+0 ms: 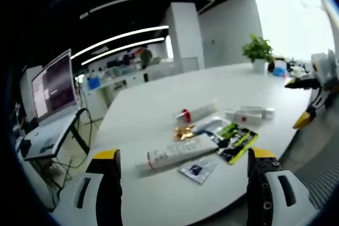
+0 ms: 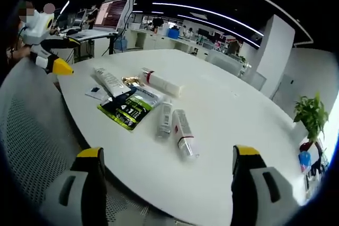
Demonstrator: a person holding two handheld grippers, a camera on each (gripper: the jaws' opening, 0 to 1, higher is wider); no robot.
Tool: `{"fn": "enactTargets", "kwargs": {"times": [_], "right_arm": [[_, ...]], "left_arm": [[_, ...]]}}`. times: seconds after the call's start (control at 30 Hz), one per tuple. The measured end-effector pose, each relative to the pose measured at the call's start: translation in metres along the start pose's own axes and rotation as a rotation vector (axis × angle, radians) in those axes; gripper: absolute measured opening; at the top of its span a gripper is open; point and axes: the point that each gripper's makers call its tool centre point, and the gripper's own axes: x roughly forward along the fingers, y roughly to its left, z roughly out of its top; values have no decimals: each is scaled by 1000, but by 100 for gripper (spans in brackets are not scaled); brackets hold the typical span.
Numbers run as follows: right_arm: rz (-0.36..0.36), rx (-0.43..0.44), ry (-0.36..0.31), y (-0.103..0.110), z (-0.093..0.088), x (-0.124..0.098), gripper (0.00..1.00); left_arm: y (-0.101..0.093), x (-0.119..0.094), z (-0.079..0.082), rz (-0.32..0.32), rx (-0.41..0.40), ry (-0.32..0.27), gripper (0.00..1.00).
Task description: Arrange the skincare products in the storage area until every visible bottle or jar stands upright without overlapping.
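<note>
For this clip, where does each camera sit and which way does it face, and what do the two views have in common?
Left gripper view: rides on the left gripper, open, looking across the white table at lying tubes and sachets, toward a monitor and a potted plant; the right gripper enters at right.
Right gripper view: rides on the right gripper, open, facing the same pile from the opposite side; the left gripper enters at left.
Shared: the table, the long white tube, the green-black sachet, the plant.
</note>
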Motion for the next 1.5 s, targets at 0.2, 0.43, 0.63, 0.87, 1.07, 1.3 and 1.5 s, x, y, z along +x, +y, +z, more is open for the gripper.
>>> {"fn": "enactTargets", "kwargs": {"times": [0.2,0.43,0.63,0.87,1.07,1.3,1.5], "right_arm": [[16,-15,1,-2,8,3,100],[58,-40,6,-1,19,10,100],[104,-82,19,-4,30,15,100],[145,-130,5,-10,52,22,100],[235,-192,20,-5,64,31,100],[309,-282,20,-7,81,44,100],[348,-323,57,-11,86,57,100]], "left_arm": [[0,1,1,-2,6,-12,97],[-1,1,-1,-16,6,-5,97],[-2,1,1,-21,4,-15,97],[-2,1,2,-26,14,-18,97],[-2,1,1,-28,18,-14,97],[0,1,1,-17,9,-17,97],[1,1,1,-13,11,-15,97]]}}
